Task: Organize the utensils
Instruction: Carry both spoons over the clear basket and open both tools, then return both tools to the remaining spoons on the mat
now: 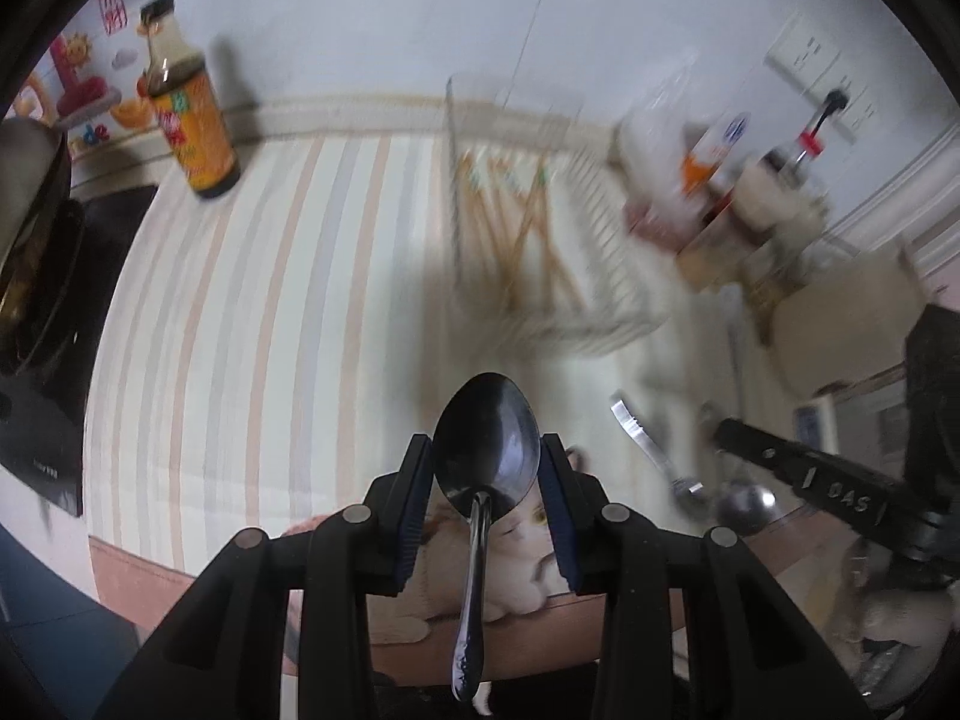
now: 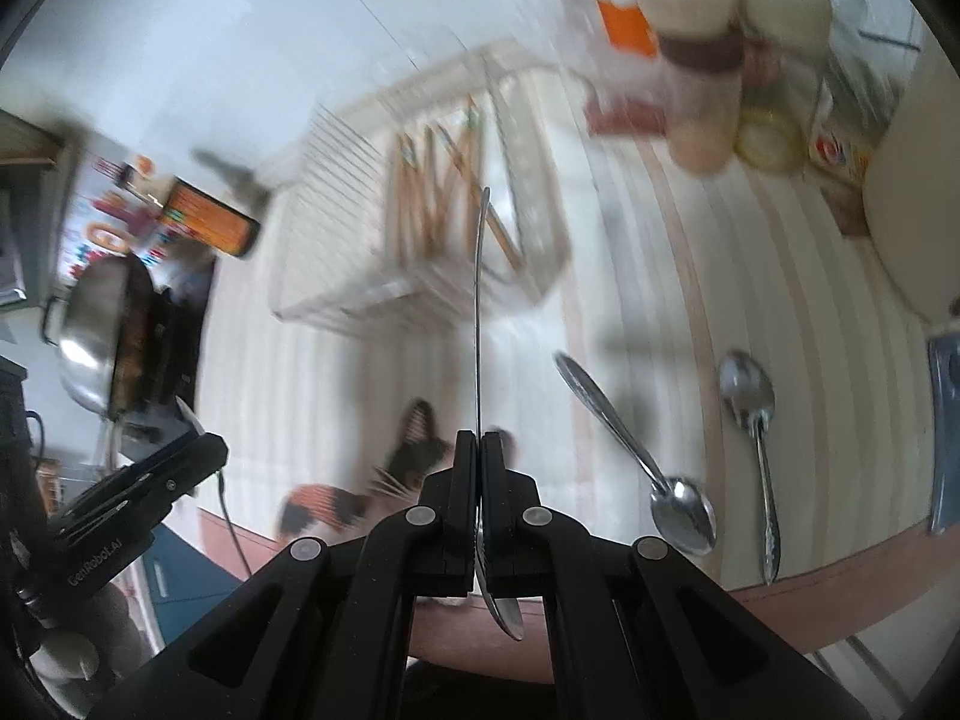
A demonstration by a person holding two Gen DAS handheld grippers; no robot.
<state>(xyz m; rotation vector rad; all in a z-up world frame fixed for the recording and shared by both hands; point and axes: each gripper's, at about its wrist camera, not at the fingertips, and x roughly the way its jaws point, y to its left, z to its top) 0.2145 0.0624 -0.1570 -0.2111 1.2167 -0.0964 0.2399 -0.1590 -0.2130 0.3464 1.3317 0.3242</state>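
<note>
My left gripper (image 1: 486, 450) is shut on a steel spoon (image 1: 487, 441), gripped across its bowl, handle hanging toward me. My right gripper (image 2: 479, 441) is shut on a thin steel utensil (image 2: 479, 300), held edge-on with its long handle pointing at the white wire rack (image 2: 336, 192). The rack holds several wooden chopsticks (image 2: 432, 192) and also shows in the left wrist view (image 1: 594, 240). Two spoons (image 2: 636, 450) (image 2: 753, 420) lie on the striped tablecloth (image 2: 648, 252) to the right. In the left wrist view they show as blurred steel utensils (image 1: 660, 456) beside the right gripper's finger (image 1: 798, 474).
A sauce bottle (image 1: 189, 114) stands at the back left by a steel wok on a cooktop (image 2: 102, 330). Jars and condiment bottles (image 2: 708, 60) crowd the back right. A white round appliance (image 2: 912, 192) is at the far right. The table's front edge (image 2: 840, 576) is close.
</note>
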